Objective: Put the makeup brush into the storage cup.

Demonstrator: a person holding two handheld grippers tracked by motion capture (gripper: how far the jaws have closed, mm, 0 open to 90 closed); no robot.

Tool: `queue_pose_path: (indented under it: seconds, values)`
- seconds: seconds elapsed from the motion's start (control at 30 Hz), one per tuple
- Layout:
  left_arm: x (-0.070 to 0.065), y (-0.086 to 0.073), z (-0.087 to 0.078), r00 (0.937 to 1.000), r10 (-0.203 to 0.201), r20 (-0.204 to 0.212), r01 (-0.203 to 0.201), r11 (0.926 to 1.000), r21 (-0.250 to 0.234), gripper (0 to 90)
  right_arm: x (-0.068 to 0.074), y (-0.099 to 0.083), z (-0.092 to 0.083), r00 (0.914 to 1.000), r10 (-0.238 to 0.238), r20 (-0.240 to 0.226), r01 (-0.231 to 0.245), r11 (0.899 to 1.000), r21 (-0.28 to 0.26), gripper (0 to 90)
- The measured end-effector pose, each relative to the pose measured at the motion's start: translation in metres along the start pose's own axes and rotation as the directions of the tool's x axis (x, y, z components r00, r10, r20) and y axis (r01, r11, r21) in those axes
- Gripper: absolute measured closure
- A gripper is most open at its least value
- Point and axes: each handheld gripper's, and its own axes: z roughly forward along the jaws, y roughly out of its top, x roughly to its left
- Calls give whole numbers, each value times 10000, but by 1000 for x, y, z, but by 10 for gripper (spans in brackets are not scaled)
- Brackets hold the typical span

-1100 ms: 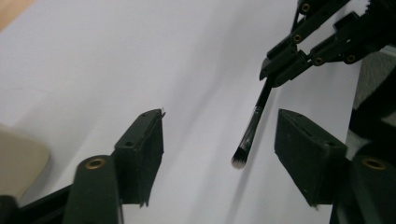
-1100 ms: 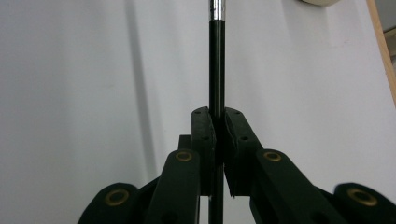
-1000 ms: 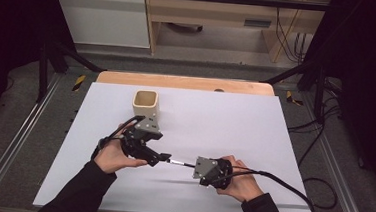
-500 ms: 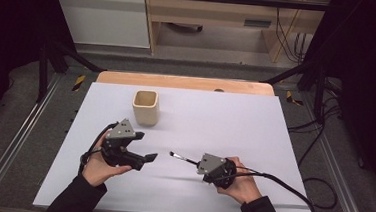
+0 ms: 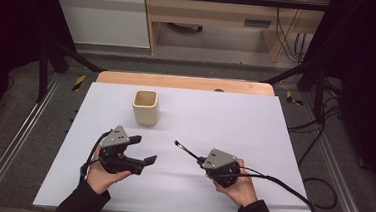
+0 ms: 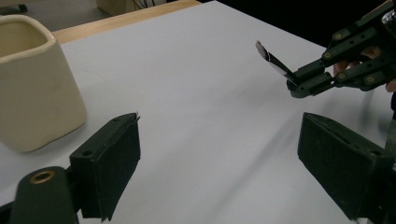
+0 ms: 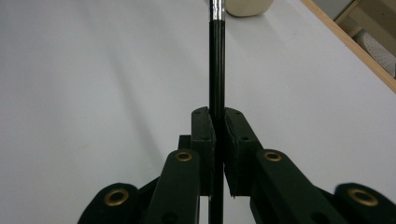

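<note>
- Table (image 5: 273, 142): the left gripper (image 5: 143, 150) has let go of the brush and pulled back toward the person, jaws just opened wide, nothing between them.
- Cup (image 5: 145, 106) sits beyond it, empty-looking.
- Right gripper (image 5: 201, 160) pinches the thin black brush (image 5: 185, 148) alone, so I guess the handover's done and the cup's next.

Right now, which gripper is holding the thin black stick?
The right gripper: its fingers are shut on the thin black stick, which points toward the cup. The left gripper has its fingers spread wide, nothing between them.

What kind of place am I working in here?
Probably a lab recording bench: a white table inside a black metal frame, loose cables on the grey floor, and plain cabinets behind.
</note>
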Motion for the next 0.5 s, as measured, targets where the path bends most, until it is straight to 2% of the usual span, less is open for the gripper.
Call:
queue_pose_path:
  seconds: [0.3, 0.4, 0.5]
  values:
    - [2, -9, 8, 9993, -367, 0, 367, 9983, -463, 127, -3, -2, 0, 9953, 968, 80, -960, 9928, -721, 838]
    - [1, -8, 10, 9990, -441, 58, 444, 9969, -649, 124, -6, -3, -2, 9902, 1396, 44, -1383, 9845, -1079, 838]
    - [-1, -6, 11, 9983, -542, 190, 558, 9940, -945, 123, -6, -2, -3, 9884, 1508, 152, -1475, 9799, -1344, 837]
